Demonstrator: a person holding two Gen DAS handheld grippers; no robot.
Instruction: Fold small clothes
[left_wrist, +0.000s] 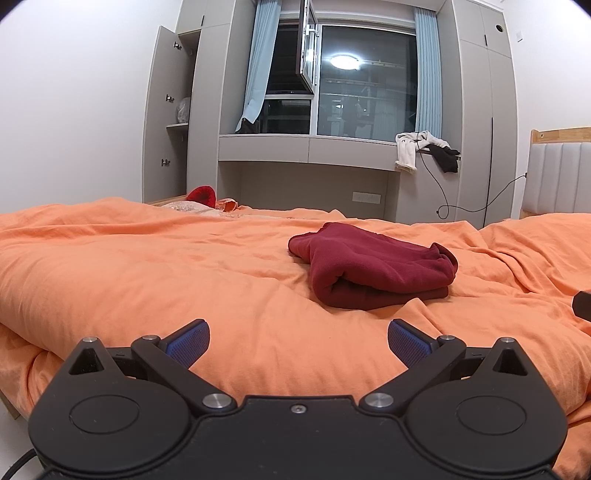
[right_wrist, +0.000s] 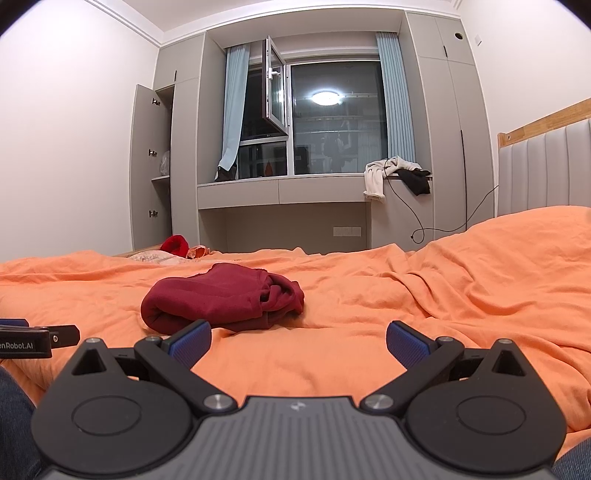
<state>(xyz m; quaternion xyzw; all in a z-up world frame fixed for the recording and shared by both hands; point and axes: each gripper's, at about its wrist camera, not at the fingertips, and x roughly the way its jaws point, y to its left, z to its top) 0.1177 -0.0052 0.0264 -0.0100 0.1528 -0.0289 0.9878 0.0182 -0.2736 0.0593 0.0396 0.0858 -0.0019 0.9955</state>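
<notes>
Left gripper: jaws wide apart, nothing between them, blue pads facing inward. It hovers low over the near edge of the bed, clear of the cloth.

Right gripper: jaws equally wide and empty, above the quilt. The left unit's black body shows at the left edge of the right wrist view.

Garment: dark red, folded into a thick bundle, lying on the orange quilt ahead of both grippers, apart from each. In the left view it sits right of centre; in the right view, left of centre, its rolled fold facing the cameras.

Beyond the bed: a window with pale blue curtains, a sill carrying white and black clothes, and an open wardrobe door. A red item lies at the far bed edge.
</notes>
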